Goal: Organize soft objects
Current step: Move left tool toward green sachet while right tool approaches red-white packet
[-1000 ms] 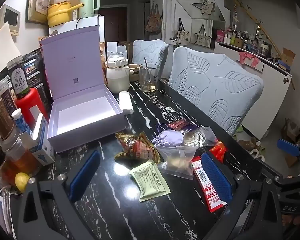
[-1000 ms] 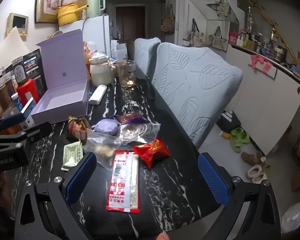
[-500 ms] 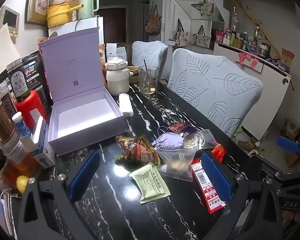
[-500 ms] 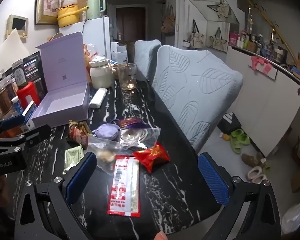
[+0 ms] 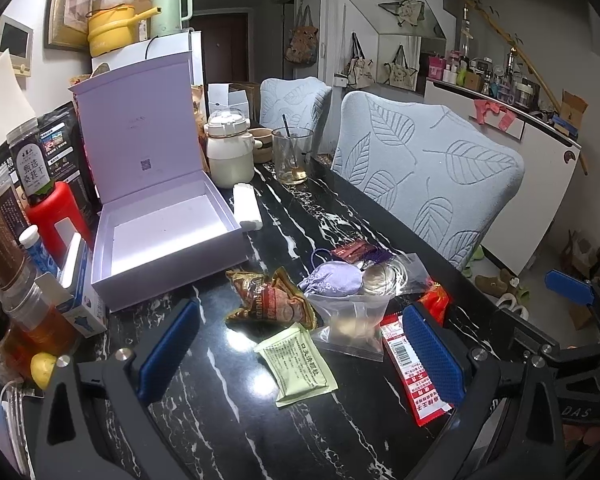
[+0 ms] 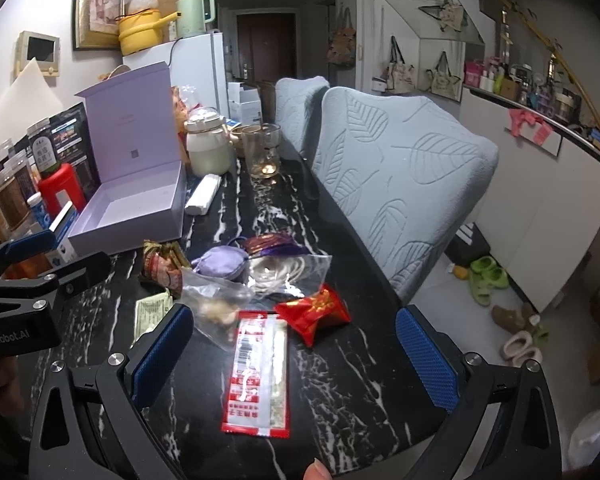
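Observation:
Soft packets lie in a cluster on the black marble table (image 5: 228,420): a brown snack bag (image 5: 268,298), a green sachet (image 5: 298,364), a lilac pouch (image 5: 334,278), a clear zip bag (image 5: 354,322), a long red-and-white packet (image 6: 258,372) and a red packet (image 6: 318,310). An open lilac box (image 5: 164,224) stands empty at the left. My left gripper (image 5: 300,352) is open and empty above the sachet. My right gripper (image 6: 294,360) is open and empty over the long red-and-white packet.
Jars, bottles and a red container (image 5: 56,216) crowd the table's left edge. A white jar (image 5: 228,152), a glass (image 5: 292,156) and a white roll (image 5: 247,206) stand behind the box. Leaf-pattern chairs (image 5: 424,176) line the right side. Shoes lie on the floor (image 6: 484,276).
Both grippers have drawn back and risen slightly, so the packets sit a bit further off in both views. Both stay open. Nothing on the table has moved.

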`<state>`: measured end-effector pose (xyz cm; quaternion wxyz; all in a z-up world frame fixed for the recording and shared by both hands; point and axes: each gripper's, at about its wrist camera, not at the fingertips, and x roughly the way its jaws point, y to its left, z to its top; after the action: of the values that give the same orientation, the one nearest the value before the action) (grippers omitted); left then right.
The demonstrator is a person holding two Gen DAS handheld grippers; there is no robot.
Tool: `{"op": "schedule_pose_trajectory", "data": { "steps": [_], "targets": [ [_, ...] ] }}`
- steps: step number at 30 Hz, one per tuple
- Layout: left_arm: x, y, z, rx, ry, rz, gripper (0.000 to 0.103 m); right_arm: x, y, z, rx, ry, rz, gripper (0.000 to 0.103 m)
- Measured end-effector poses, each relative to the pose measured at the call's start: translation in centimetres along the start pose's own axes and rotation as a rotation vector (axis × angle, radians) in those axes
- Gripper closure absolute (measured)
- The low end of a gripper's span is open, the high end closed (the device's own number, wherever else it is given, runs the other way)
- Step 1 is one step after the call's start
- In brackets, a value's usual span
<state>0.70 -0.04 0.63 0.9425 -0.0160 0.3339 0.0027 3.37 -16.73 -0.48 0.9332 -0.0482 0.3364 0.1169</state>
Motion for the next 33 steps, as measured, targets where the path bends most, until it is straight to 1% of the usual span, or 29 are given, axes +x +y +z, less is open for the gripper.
{"op": "schedule_pose_trajectory", "data": {
  "steps": [15,26,33],
  "targets": [
    [0.1,-0.1,0.1,0.002,0.010,-0.006,0.000,0.4,-0.6,-0.1,0.017,0.016,-0.019,0.000],
    [-0.1,-0.8,-0.2,0.020,0.005,0.002,0.000,0.2,-0.7,0.0,0.014,0.018,-0.034,0.000],
    [0.0,-1.0,-0.4,0.021,0.010,-0.007,0.000,0.3,-0.7,-0.1,0.011,0.024,-0.036,0.000]
  ]
}}
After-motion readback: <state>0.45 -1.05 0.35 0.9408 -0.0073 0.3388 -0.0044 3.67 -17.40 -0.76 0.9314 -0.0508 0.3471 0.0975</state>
